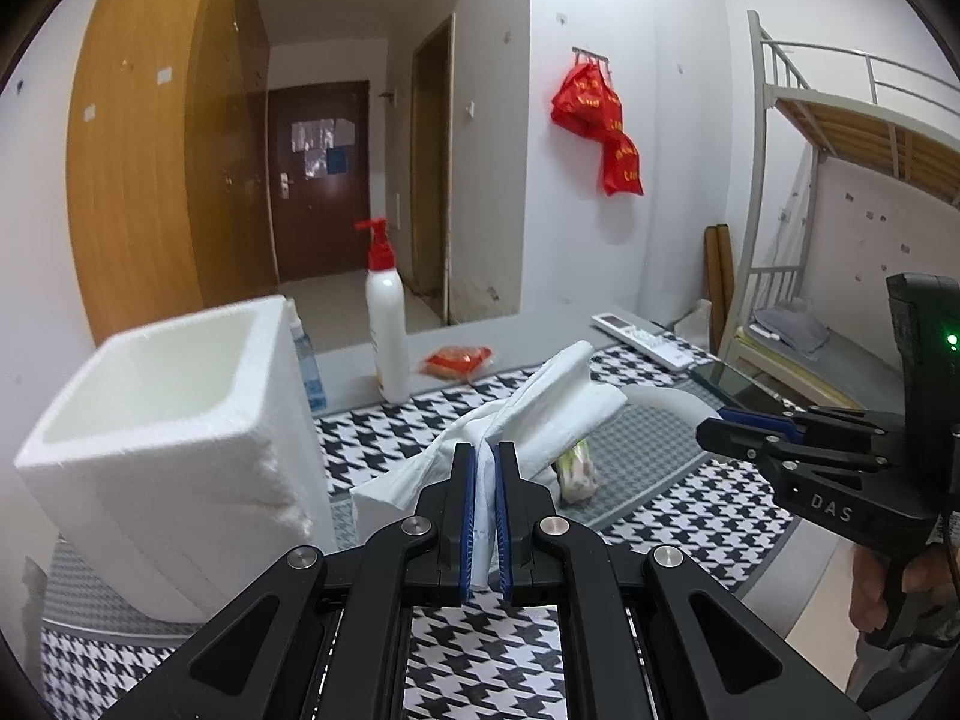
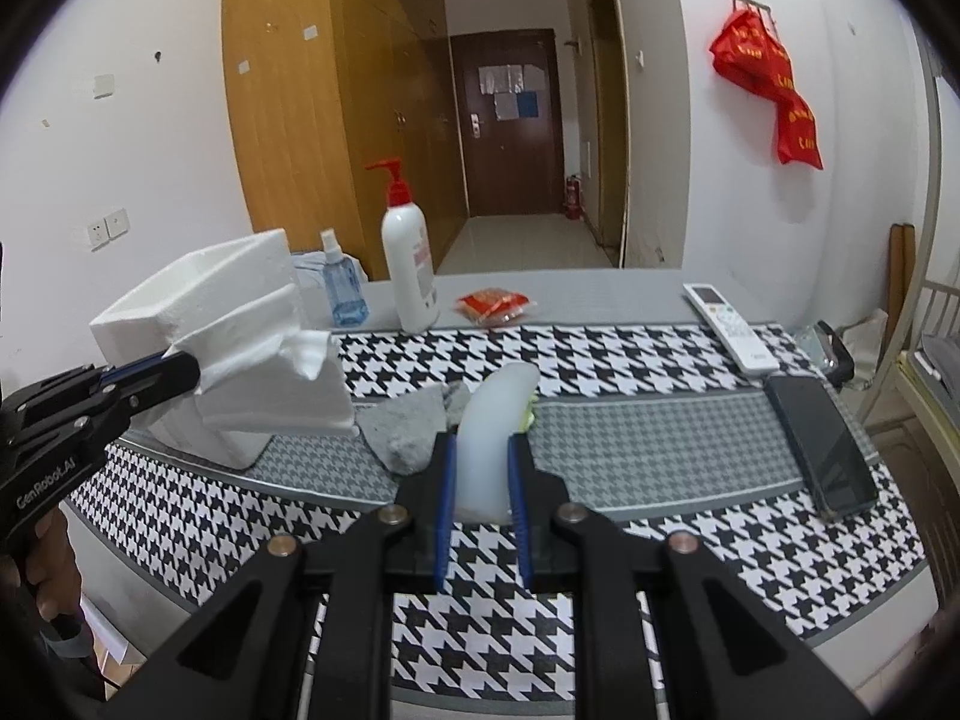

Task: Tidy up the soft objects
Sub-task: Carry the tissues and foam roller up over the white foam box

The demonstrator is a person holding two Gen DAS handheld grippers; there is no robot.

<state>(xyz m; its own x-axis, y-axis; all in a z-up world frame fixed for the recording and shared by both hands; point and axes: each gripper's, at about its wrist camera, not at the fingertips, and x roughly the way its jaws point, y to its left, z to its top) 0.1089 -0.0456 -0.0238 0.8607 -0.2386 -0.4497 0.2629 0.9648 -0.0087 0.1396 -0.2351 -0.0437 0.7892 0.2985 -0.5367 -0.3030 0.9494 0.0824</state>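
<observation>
My left gripper (image 1: 486,456) is shut on a white folded tissue (image 1: 540,408) and holds it above the houndstooth mat, just right of the white foam box (image 1: 162,414). In the right wrist view the left gripper (image 2: 180,369) holds that tissue (image 2: 264,360) in front of the foam box (image 2: 198,294). My right gripper (image 2: 483,450) is shut on a white soft curved piece (image 2: 492,420); it also shows at the right of the left wrist view (image 1: 714,426). A grey sponge (image 2: 414,426) and a small green-patterned packet (image 1: 576,471) lie on the mat beyond it.
At the back of the table stand a white pump bottle (image 2: 411,264), a blue spray bottle (image 2: 342,288) and a red snack packet (image 2: 495,305). A remote (image 2: 729,327) and a black phone (image 2: 819,444) lie at the right. A bunk bed (image 1: 840,180) stands right.
</observation>
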